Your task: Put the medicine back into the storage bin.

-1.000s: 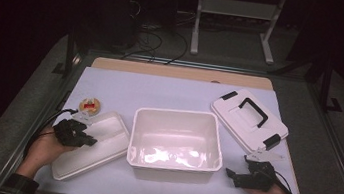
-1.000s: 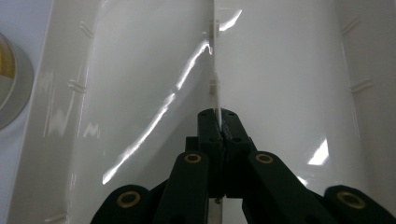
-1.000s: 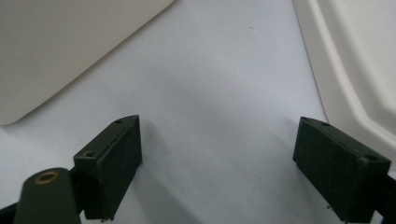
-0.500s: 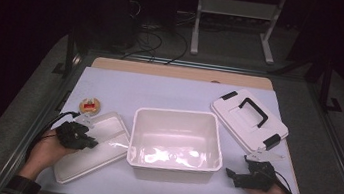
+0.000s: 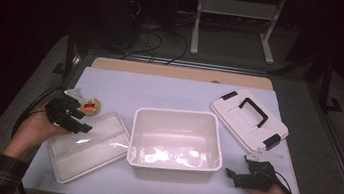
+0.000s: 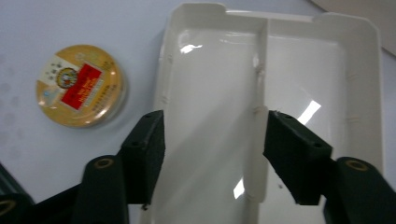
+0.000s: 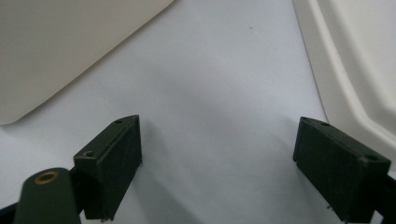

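White plastic makes up most of what lies on the counter (image 5: 170, 94): one deep bin (image 5: 176, 143) in the middle, one shallow tray (image 5: 90, 144) to its left, and one lid (image 5: 249, 120) with a black handle and two black clips to its right. One round gold tin (image 5: 90, 107) with a red label lies just beyond the tray's far left corner, apart from it. Two grippers are in use, one in each hand. The left gripper (image 5: 81, 123) hovers over the tray's left end; its jaws have just been opening and now stand spread, with nothing pinched between them. In the left gripper view the tray (image 6: 280, 93) lies below the jaws, one ridge running along it, and the tin (image 6: 80, 85) lies off to the side. The right gripper (image 5: 230, 174) sits low near the bin's right front corner, jaws spread wide over bare counter (image 7: 219, 93), holding nothing.
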Tool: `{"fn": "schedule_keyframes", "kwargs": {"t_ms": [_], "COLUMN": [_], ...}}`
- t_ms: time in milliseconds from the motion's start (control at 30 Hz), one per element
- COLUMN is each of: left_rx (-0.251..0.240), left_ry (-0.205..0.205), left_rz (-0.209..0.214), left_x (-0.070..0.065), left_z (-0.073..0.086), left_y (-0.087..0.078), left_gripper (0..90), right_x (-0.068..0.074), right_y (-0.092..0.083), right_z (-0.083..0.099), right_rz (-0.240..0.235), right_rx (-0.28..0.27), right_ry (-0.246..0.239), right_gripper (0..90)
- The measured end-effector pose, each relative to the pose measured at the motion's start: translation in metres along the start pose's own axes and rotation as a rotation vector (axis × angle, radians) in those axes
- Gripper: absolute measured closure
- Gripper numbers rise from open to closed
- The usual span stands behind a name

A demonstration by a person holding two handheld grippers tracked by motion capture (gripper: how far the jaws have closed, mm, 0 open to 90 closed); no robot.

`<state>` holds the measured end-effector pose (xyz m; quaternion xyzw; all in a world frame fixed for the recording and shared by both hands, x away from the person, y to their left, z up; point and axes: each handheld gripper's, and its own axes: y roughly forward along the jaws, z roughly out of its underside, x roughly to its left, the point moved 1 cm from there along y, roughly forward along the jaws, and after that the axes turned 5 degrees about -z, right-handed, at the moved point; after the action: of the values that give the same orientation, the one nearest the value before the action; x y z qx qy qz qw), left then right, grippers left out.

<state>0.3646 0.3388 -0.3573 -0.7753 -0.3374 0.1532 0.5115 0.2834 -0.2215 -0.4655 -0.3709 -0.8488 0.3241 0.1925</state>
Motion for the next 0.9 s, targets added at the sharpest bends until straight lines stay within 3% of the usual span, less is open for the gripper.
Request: {"fn": "schedule_keyframes", "kwargs": {"t_ms": [200,367,400,600,800,900], "left_rx": [0.022,0.079,0.079,0.128,0.186,0.177], "left_ry": [-0.032,-0.08,-0.08,-0.172,-0.207,-0.22], "left_rz": [-0.018,-0.048,-0.048,-0.048,-0.035,-0.034], "left_x": [0.02,0.043,0.043,0.068,0.083,0.088], "left_z": [-0.018,-0.033,-0.033,-0.041,-0.038,-0.038], "left_y": [0.006,0.021,0.021,0.045,0.074,0.081], "left_gripper": [25.5,18.5,18.1,16.7,16.1,15.6], "right_x": [0.0,0.0,0.0,0.0,0.0,0.0], "right_y": [0.0,0.0,0.0,0.0,0.0,0.0], "right_z": [0.0,0.0,0.0,0.0,0.0,0.0], "right_rz": [0.0,0.0,0.0,-0.001,-0.001,-0.001], "right_rx": [0.0,0.0,0.0,0.0,0.0,0.0], "right_ry": [0.0,0.0,0.0,0.0,0.0,0.0], "right_gripper": [14.9,14.9,14.9,14.9,14.9,14.9]}}
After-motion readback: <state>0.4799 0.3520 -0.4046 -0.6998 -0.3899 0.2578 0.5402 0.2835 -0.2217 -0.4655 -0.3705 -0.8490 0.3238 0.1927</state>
